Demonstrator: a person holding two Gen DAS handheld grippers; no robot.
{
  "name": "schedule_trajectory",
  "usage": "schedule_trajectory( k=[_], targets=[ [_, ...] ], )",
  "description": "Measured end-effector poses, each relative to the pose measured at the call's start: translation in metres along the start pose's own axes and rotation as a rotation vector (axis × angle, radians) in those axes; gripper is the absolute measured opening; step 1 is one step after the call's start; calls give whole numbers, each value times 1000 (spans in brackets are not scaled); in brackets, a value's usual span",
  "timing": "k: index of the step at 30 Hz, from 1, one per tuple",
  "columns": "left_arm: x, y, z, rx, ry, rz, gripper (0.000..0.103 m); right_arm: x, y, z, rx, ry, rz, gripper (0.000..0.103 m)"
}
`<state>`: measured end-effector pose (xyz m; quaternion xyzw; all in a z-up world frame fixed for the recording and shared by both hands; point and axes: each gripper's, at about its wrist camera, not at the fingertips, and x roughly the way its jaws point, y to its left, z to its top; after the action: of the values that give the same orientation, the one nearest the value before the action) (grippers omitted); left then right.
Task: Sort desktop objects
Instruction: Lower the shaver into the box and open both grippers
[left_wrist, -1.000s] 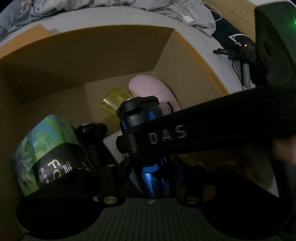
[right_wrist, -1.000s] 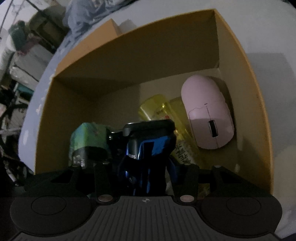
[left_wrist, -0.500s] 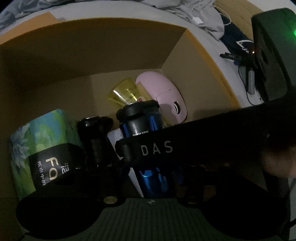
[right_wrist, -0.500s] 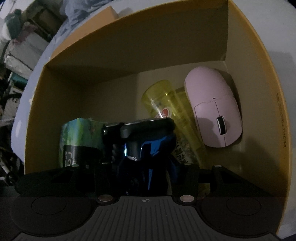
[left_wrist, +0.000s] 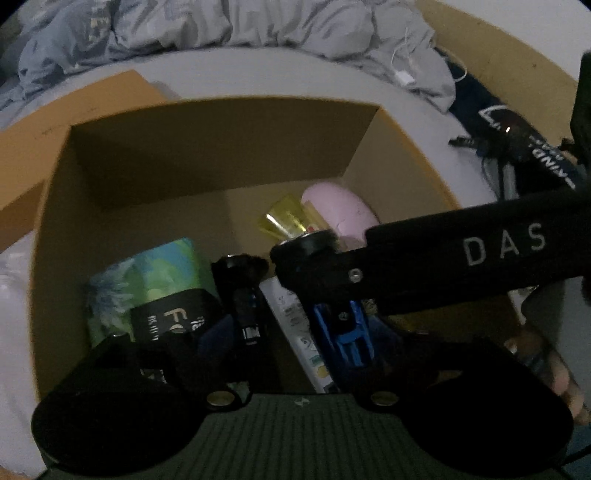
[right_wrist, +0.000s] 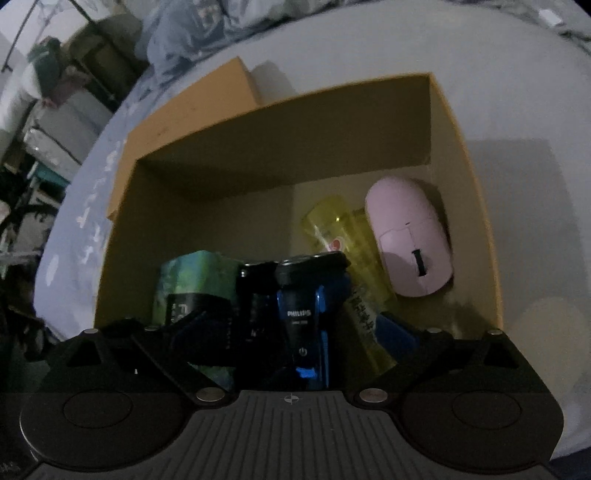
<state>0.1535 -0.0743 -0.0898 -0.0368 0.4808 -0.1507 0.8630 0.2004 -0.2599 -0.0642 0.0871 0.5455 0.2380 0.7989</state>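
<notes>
Now the right gripper (right_wrist: 295, 332) stands spread wide around the blue shaver (right_wrist: 301, 317), not gripping it, inside the cardboard box (right_wrist: 476, 206). At two o'clock lies a pink mouse (right_wrist: 410, 236), with a yellow bottle (right_wrist: 343, 240) beside it. The left gripper (left_wrist: 295, 347) also stands wide over the box, holding nothing.

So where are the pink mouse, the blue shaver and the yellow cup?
pink mouse (right_wrist: 408, 243), right wrist view, its back.
blue shaver (right_wrist: 301, 314), right wrist view, its front.
yellow cup (left_wrist: 282, 221), left wrist view, its side.
</notes>
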Motion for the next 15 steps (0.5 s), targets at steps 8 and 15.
schedule_trajectory(
  k=[8, 15],
  targets=[
    [-33, -4, -2, -8, -93, -4, 93, -29, 6, -14, 21, -58, -2, 103],
    [-61, -8, -4, -13, -172, -7, 103, -55, 11, -30, 30, -111, 3, 103]
  ],
)
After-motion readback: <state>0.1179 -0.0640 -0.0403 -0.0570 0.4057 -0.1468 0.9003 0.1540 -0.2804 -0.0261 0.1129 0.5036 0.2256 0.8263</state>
